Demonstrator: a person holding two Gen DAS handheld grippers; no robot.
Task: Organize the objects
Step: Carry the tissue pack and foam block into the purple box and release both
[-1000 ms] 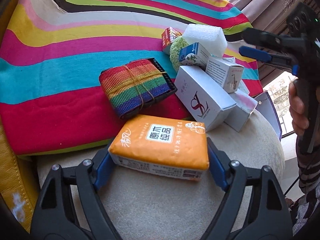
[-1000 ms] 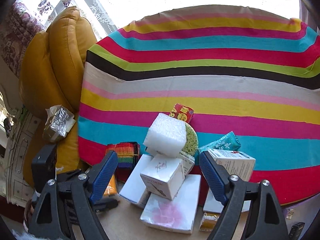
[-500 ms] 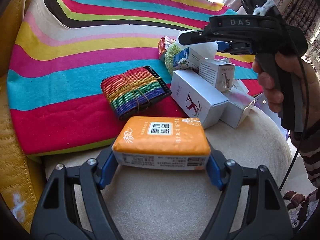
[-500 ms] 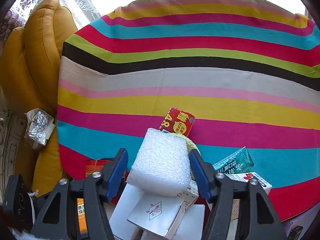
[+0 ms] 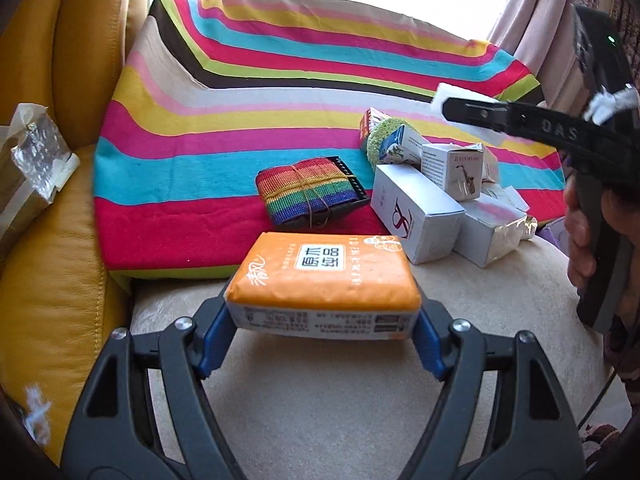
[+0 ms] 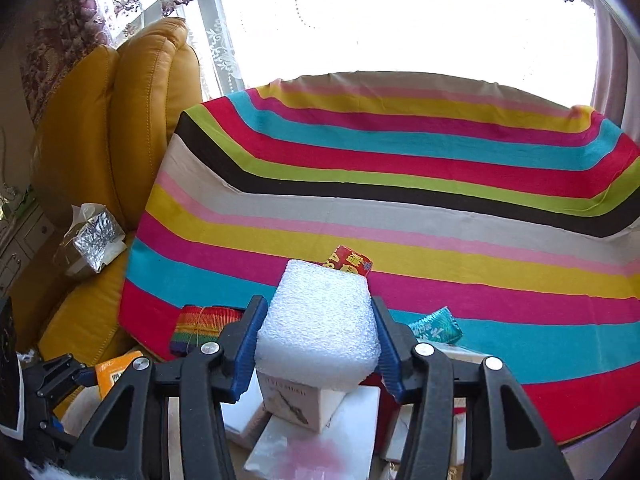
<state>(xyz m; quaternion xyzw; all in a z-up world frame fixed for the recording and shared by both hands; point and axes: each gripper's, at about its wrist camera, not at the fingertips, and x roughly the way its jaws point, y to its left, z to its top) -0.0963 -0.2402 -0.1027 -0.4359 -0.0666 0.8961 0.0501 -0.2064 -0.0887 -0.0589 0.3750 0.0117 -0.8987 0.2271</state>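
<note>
Tissue pack (image 5: pixel 324 276), orange with a white label, sat clamped between the blue pads of the left gripper (image 5: pixel 322 326), lifted clear of the beige cushion (image 5: pixel 320 400) beneath it. Just beyond that pack lay a rainbow-striped strap roll (image 5: pixel 306 194) bound with a thin band, resting on the striped blanket (image 5: pixel 224 132). Ahead and to the right of the left gripper stood a heap of white boxes: a long box with a red monogram (image 5: pixel 416 216) nearest, a small saxophone-printed box (image 5: pixel 454 170) stacked on it, and a foil-ended box (image 5: pixel 494 228) beside them. Farther back in the heap were a green scrubber (image 5: pixel 380 140) and a red packet (image 5: pixel 368 122).

The right gripper (image 6: pixel 318 342) was closing its blue pads on a white foam block (image 6: pixel 320 324); both pads pressed against the block's sides, and the block hung just above the saxophone box. A person's hand (image 5: pixel 582 240) gripped the handle of that tool at the right edge of the left view. Past the foam the red packet's top showed, and to the right of the fingers a teal sachet (image 6: pixel 436 326) lay on the blanket.

Far to the left of both grippers, a foil-lined carton (image 6: pixel 94 242) sat on the yellow leather sofa (image 6: pixel 112 120). A bright window with lace curtains (image 6: pixel 216 40) stood behind everything.
</note>
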